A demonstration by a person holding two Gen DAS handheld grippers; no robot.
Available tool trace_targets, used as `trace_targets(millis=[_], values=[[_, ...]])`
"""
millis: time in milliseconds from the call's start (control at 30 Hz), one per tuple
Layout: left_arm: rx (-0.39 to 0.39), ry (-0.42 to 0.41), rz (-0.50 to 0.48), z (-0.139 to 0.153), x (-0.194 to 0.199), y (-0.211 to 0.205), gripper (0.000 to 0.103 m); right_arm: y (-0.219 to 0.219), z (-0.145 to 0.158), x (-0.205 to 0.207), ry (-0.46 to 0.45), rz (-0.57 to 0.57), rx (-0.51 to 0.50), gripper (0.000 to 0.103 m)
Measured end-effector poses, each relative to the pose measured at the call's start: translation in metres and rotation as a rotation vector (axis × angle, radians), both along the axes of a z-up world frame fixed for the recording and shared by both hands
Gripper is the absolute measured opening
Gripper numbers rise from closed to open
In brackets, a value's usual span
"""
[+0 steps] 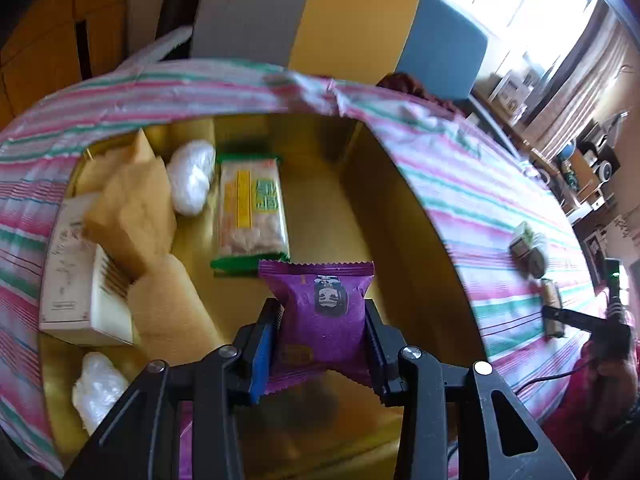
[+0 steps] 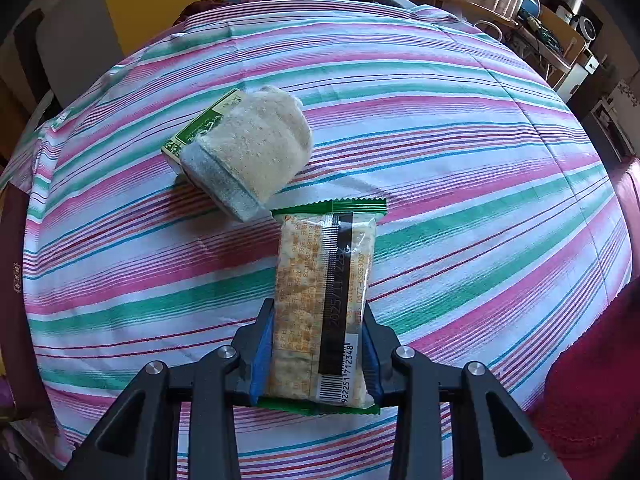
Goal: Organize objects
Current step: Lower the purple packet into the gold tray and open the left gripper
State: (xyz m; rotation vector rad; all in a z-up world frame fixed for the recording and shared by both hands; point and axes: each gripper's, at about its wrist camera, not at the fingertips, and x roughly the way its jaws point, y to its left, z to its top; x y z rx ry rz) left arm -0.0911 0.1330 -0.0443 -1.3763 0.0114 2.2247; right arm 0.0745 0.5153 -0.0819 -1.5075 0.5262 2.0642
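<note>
In the left wrist view my left gripper is shut on a purple snack packet, held just above the floor of a gold-lined box. A green-ended cracker packet lies flat in the box just beyond it. In the right wrist view my right gripper is shut on another green-ended cracker packet, with both blue pads pressing its long sides. That packet lies barcode side up on the striped tablecloth.
The box also holds two white wrapped bundles, crumpled brown paper and a white carton. On the cloth, a fuzzy beige item leans on a small green box. Red fabric lies at the table's right edge.
</note>
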Motion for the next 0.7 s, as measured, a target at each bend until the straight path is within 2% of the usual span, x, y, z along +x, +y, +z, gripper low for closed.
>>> trace_targets(millis=[333,433,600,700], values=[[-0.137,0.068,0.021,-0.0113,-0.0036,0.0049,0.043,-0.0022,0.0005,-0.0006,0.002,0.003,-0.003,0.037],[-0.156,0.077,0.022,-0.0129,-0.004,0.0037,0.043,-0.0024,0.0004,-0.0009,0.002,0.002,-0.004,0.037],[-0.153,0.081,0.028,-0.0124,-0.0026,0.0006,0.043,-0.0018,0.0012,0.0001,0.002,0.0,-0.004,0.037],[-0.126,0.089,0.046,-0.0076,0.0005,-0.0042,0.043,-0.0014,0.0009,-0.0006,0.003,0.002,-0.001,0.037]])
